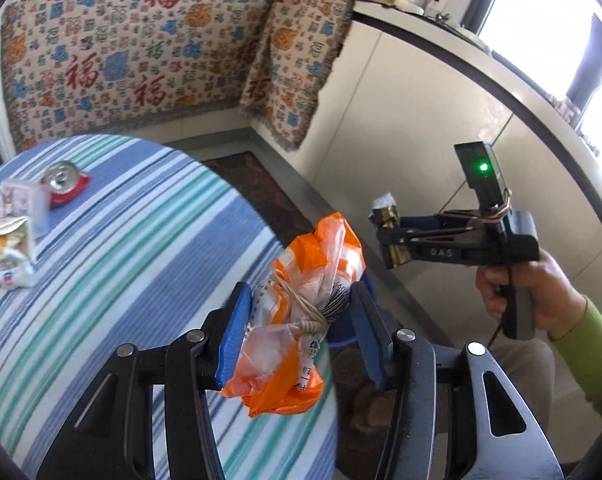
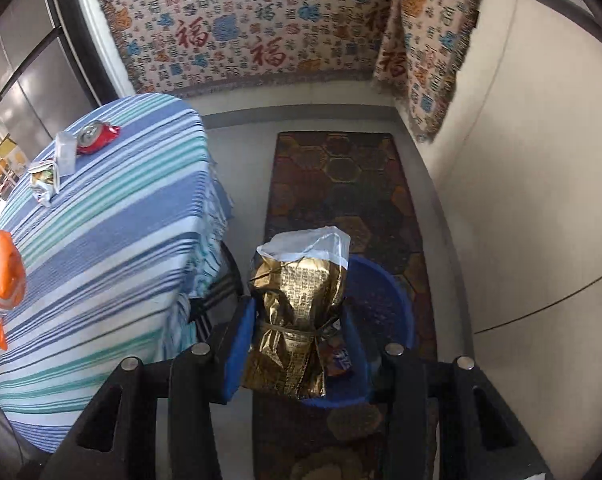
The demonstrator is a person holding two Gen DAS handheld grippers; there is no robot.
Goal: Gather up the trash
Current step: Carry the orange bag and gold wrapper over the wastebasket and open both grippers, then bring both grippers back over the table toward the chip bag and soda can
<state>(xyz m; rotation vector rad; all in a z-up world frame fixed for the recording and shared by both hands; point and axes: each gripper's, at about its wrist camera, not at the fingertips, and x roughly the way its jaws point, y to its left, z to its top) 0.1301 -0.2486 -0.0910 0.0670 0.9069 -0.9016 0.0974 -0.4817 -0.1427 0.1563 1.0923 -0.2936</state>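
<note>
My left gripper (image 1: 301, 300) is shut on an orange and clear plastic bag (image 1: 301, 264) tied with a rubber band, held over the edge of the striped table (image 1: 121, 260). To its right, a hand (image 1: 541, 288) holds my right gripper (image 1: 389, 240), shut on a gold foil bag (image 1: 385, 216). In the right wrist view the gold foil bag (image 2: 297, 280), also banded, sits between the blue pads of the right gripper (image 2: 301, 312), above a blue bin (image 2: 385, 280) on the floor. The orange bag (image 2: 5, 272) shows at the left edge.
On the striped table (image 2: 113, 240) lie a crushed red can (image 2: 95, 136), a small clear box (image 2: 65, 156) and a crumpled wrapper (image 2: 43, 184). A dark patterned rug (image 2: 341, 184) runs under the bin. A patterned blanket (image 2: 253, 32) hangs over the cabinets behind.
</note>
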